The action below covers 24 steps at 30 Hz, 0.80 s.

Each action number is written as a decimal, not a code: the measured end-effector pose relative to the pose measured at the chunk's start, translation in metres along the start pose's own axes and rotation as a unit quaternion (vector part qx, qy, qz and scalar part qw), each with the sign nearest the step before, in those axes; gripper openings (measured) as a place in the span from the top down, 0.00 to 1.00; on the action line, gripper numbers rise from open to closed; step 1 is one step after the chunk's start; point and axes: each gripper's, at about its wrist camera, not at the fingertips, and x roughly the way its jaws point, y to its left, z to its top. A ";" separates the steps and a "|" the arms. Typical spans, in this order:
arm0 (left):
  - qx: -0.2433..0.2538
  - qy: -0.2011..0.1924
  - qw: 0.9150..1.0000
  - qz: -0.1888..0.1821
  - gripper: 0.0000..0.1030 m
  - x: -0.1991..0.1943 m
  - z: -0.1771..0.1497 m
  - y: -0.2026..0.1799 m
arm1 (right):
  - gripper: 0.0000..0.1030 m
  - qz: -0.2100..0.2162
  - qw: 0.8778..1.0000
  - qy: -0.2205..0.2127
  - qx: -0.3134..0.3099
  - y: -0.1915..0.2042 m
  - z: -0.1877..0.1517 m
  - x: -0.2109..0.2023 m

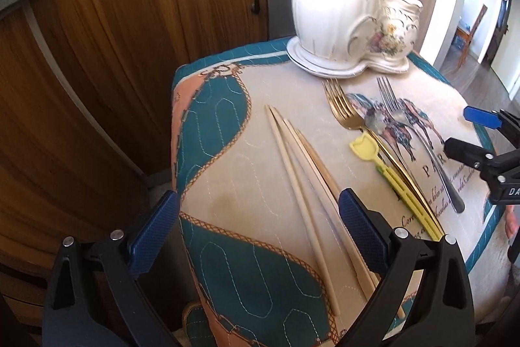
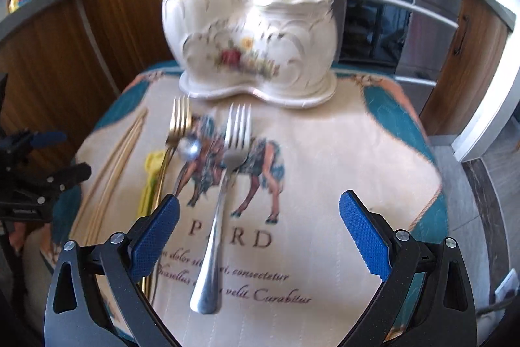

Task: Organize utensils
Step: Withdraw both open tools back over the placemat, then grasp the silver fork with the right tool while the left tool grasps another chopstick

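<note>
Both my claws hang spread and hold nothing: my left gripper (image 1: pixel 258 231) over the wooden chopsticks (image 1: pixel 302 184), my right gripper (image 2: pixel 259 230) over the silver fork (image 2: pixel 221 200). On the quilted mat (image 2: pixel 341 184), a gold fork (image 2: pixel 178 122), a small spoon (image 2: pixel 188 149) and a yellow plastic utensil (image 1: pixel 386 171) lie side by side before the white ceramic holder (image 2: pixel 250 34).

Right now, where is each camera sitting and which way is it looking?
Left wrist: on the left hand-held gripper, open, over the cloth's left part, facing the chopsticks; the right hand-held gripper shows at right.
Right wrist: on the right hand-held gripper, open, facing the silver fork.
Shared: ceramic holder, gold fork.
</note>
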 end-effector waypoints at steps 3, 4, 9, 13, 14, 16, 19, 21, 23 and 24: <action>0.007 0.010 1.000 -0.004 0.14 0.002 -0.001 -0.003 | 0.07 0.006 1.000 0.015 -0.006 0.005 -0.002 0.004; 0.008 0.013 1.000 -0.005 0.16 0.002 -0.002 -0.004 | 0.08 0.003 1.000 0.016 -0.013 0.007 -0.002 0.005; 0.014 0.032 0.999 -0.014 0.34 0.003 -0.004 -0.006 | 0.38 -0.012 0.999 0.031 -0.038 0.018 0.001 0.012; 0.022 0.057 0.998 -0.026 0.51 0.007 -0.004 -0.009 | 0.53 0.005 0.998 0.048 -0.041 0.024 0.004 0.020; 0.024 0.063 0.997 -0.027 0.56 0.008 -0.005 -0.010 | 0.57 0.006 0.998 0.053 -0.040 0.025 0.005 0.023; 0.025 0.073 0.996 -0.034 0.59 0.011 -0.005 -0.012 | 0.60 0.004 0.998 0.054 -0.033 0.025 0.007 0.026; 0.028 0.081 0.996 -0.031 0.59 0.013 -0.003 -0.014 | 0.66 0.000 0.998 0.054 -0.030 0.026 0.011 0.029; 0.026 0.086 0.995 -0.031 0.63 0.015 0.000 -0.015 | 0.72 -0.001 0.998 0.054 -0.027 0.026 0.013 0.031; 0.029 0.087 0.995 -0.027 0.72 0.016 0.002 -0.017 | 0.79 -0.003 0.998 0.054 -0.025 0.027 0.014 0.032; 0.034 0.087 0.995 -0.024 0.74 0.016 0.004 -0.020 | 0.83 -0.002 0.998 0.054 -0.026 0.028 0.014 0.032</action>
